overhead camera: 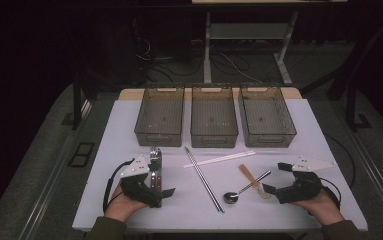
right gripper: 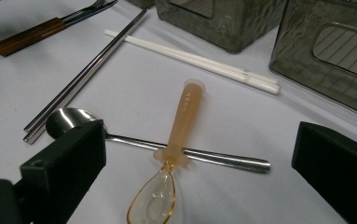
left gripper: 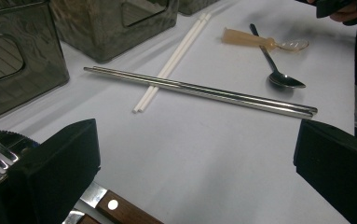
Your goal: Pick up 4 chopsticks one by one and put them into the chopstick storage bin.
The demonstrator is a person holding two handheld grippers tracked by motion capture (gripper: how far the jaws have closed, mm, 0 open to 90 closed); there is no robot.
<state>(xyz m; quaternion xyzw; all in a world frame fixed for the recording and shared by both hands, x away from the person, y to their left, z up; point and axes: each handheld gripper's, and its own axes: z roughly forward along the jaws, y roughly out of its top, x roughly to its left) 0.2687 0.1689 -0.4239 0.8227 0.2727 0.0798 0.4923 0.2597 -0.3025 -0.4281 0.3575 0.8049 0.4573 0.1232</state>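
Cutlery lies loose on a white table (overhead camera: pixel 129 125). Steel chopsticks (overhead camera: pixel 204 179) cross a white pair (overhead camera: pixel 219 159). An amber plastic spoon (right gripper: pixel 181 121) rests across a metal spoon (right gripper: pixel 223 160). At the left sit a fork and a knife with wooden handles (overhead camera: pixel 155 167). My left gripper (overhead camera: pixel 161 185) rests open over them; the knife handle (left gripper: pixel 115 207) shows under its left jaw, with nothing between the jaws (left gripper: pixel 195 158). My right gripper (overhead camera: pixel 275 177) is open, its jaws (right gripper: pixel 199 158) standing wide on either side of the amber spoon without touching it.
Three translucent grey bins stand in a row at the back of the table: left (overhead camera: pixel 159 115), middle (overhead camera: pixel 214 116), right (overhead camera: pixel 266 116). The table's front edge runs just ahead of both hands. Beyond the table are a dark floor, cables and a desk frame.
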